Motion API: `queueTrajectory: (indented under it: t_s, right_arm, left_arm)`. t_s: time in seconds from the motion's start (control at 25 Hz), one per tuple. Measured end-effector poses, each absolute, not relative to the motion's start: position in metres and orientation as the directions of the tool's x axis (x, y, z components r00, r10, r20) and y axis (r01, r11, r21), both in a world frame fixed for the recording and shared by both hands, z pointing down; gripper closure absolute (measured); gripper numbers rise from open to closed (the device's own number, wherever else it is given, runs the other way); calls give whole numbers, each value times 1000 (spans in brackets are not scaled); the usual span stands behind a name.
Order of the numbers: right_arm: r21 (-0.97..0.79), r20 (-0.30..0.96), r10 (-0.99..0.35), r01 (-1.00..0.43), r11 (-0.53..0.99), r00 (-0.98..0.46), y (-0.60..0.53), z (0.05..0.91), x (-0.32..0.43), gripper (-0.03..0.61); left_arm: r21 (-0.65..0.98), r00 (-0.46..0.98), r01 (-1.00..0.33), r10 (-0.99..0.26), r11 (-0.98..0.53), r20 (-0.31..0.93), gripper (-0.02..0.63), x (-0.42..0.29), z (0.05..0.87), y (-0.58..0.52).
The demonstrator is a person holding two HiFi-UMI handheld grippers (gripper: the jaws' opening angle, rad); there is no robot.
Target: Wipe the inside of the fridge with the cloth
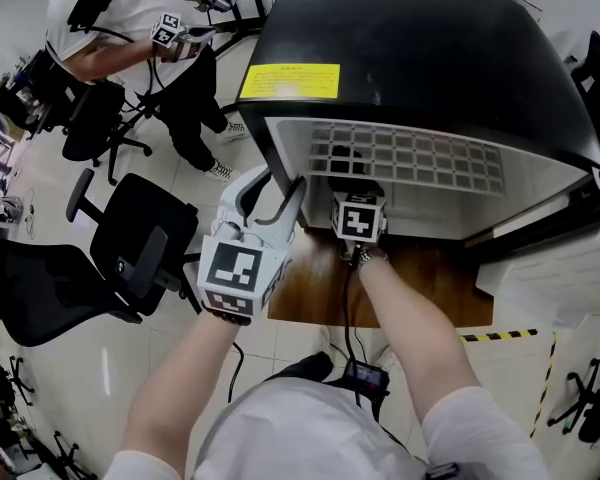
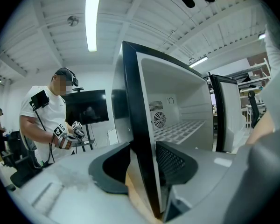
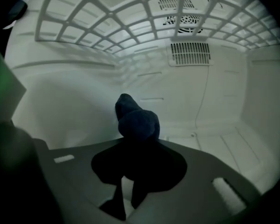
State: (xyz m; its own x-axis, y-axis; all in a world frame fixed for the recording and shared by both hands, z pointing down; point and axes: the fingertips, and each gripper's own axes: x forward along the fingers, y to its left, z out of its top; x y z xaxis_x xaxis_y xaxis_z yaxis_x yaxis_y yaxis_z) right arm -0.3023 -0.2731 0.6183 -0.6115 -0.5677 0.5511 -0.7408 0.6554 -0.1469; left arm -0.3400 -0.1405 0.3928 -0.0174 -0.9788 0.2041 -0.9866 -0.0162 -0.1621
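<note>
Your left forearm (image 1: 175, 393) and right forearm (image 1: 415, 343) fill the near edge of the head view, both reaching toward the fridge (image 1: 430, 58). Far to the left are a black office chair (image 1: 130, 243) and, beyond it, another person (image 1: 110, 8), well apart from your work. Moving right, your left gripper (image 1: 278, 186) is clamped on the front edge of the fridge's left wall, which stands between its jaws; it looks like a bracing hold. Right of that, your right gripper (image 3: 139, 143) reaches into the open front beneath the white wire shelf (image 3: 130, 13), its jaws closed on the dark blue cloth (image 3: 137, 122), which sticks out ahead of them in a bunched lump. That puts the cloth in the lower compartment, aimed at the bottom of the back wall below the vent (image 3: 190, 54); you cannot tell whether it touches any surface. Judged from this, wiping is barely begun: no wiped patch shows, and the floor, walls and shelf all look left to do. At the far right the door (image 2: 224, 115) stands open.
</note>
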Motion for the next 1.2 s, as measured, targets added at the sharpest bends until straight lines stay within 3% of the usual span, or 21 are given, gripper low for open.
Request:
queueTrajectory:
  t_s: [1.2]
  right_arm:
    - [82, 562, -770, -906, 415, -302, -371, 616, -105, 502]
  left_arm:
    - [-165, -38, -986, -977, 3, 208, 446, -339, 397, -142]
